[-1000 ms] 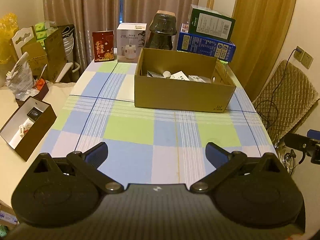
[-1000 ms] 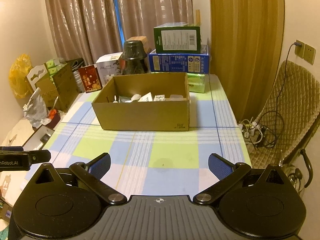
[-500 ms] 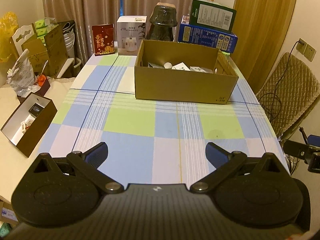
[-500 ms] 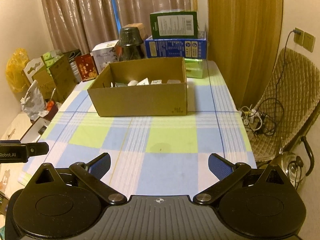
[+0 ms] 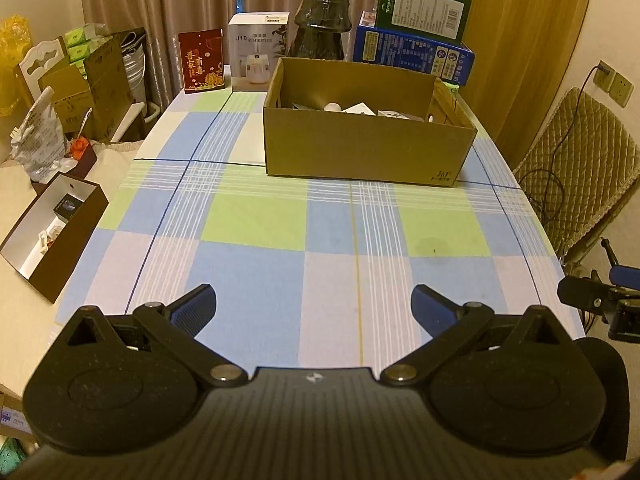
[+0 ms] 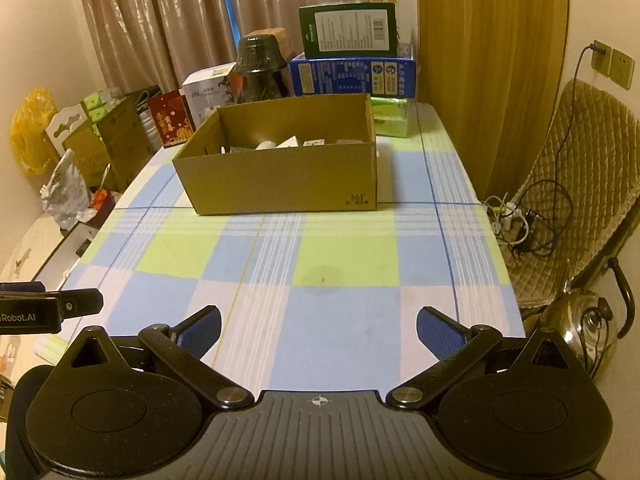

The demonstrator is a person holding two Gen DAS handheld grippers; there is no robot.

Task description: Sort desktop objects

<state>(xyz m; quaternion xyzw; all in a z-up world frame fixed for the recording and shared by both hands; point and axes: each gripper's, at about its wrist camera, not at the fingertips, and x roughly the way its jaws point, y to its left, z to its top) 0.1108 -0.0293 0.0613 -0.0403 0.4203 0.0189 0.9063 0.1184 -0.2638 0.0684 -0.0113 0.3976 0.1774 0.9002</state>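
An open cardboard box stands on the far half of the checked tablecloth; several small white items lie inside it. My left gripper hangs open over the near edge of the table, nothing between its blue-padded fingers. My right gripper is open too, also near the front edge and empty. The right gripper shows at the right edge of the left wrist view; the left one shows at the left edge of the right wrist view.
Behind the box stand a red card, a white humidifier carton, a dark wrapped vase and stacked blue and green boxes. A brown open box lies left of the table. A quilted chair, cables and a kettle are at the right.
Both grippers have drawn back and risen a little from the cardboard box, so it looks smaller and more tablecloth shows. Both stayed open and empty.
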